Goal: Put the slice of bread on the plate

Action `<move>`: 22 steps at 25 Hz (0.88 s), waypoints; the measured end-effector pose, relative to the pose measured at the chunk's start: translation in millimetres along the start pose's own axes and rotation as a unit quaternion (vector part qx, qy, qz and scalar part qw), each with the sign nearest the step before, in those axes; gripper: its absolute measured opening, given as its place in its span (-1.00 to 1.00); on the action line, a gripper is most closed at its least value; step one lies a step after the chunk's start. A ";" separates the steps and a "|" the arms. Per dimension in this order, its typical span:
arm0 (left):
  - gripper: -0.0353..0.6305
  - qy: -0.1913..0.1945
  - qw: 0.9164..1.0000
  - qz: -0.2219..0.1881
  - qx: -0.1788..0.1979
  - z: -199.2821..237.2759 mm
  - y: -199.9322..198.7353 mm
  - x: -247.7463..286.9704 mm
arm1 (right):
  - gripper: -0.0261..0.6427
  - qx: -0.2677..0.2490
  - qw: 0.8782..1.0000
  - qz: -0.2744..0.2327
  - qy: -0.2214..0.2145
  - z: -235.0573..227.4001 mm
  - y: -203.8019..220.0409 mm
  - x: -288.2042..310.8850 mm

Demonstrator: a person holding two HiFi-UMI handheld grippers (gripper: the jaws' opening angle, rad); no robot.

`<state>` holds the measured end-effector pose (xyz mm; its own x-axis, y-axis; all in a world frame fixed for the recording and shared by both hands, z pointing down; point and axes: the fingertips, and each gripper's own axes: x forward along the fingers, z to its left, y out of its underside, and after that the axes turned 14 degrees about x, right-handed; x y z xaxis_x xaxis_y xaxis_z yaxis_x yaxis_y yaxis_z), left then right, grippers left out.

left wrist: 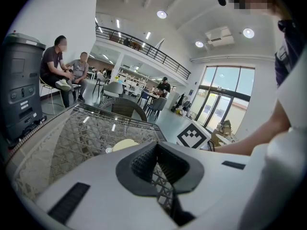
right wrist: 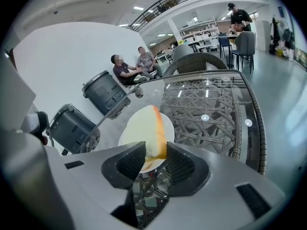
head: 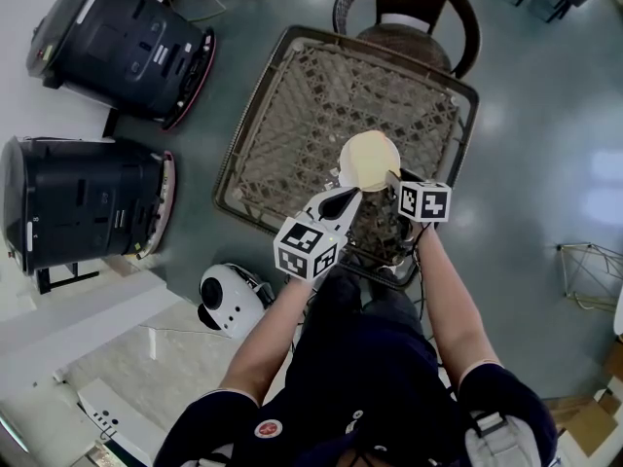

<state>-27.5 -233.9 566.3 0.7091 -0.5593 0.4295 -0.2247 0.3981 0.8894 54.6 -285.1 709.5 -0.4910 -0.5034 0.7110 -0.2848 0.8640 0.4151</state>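
Observation:
A pale slice of bread point(right wrist: 147, 126) with an orange crust stands on edge over a white plate point(right wrist: 169, 123) on the glass-topped wicker table point(right wrist: 211, 109). Its lower end sits between the jaws of my right gripper point(right wrist: 156, 150), which stand wide apart and do not squeeze it. In the head view the bread point(head: 370, 159) and plate point(head: 343, 175) lie near the table's front edge, with my right gripper point(head: 391, 179) at their right side. My left gripper point(head: 343, 200) points at the plate from just in front; its fingertips point(left wrist: 156, 147) meet on nothing.
A wicker chair point(head: 409, 8) stands at the table's point(head: 253, 115) far side. Two black machines point(head: 117, 37) point(head: 78, 202) and a white round device point(head: 229, 300) sit on the floor to the left. Two people point(right wrist: 129, 68) sit far off by the wall.

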 end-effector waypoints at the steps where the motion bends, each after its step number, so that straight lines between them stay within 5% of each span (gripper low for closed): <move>1: -0.87 0.000 1.000 0.000 0.000 0.2 0.2 0.4 | -0.58 -0.002 1.000 0.001 0.002 -0.9 0.4 1.0; 22: -0.87 0.002 1.000 -0.013 0.015 -4.6 -19.8 3.7 | -0.56 -0.047 0.999 0.006 0.016 -9.0 -14.3 -14.9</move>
<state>-17.4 -240.5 549.6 0.7178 -0.5659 0.4056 -0.2261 0.3615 0.9045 73.4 -290.0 698.1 -0.4668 -0.4934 0.7340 -0.2001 0.8673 0.4558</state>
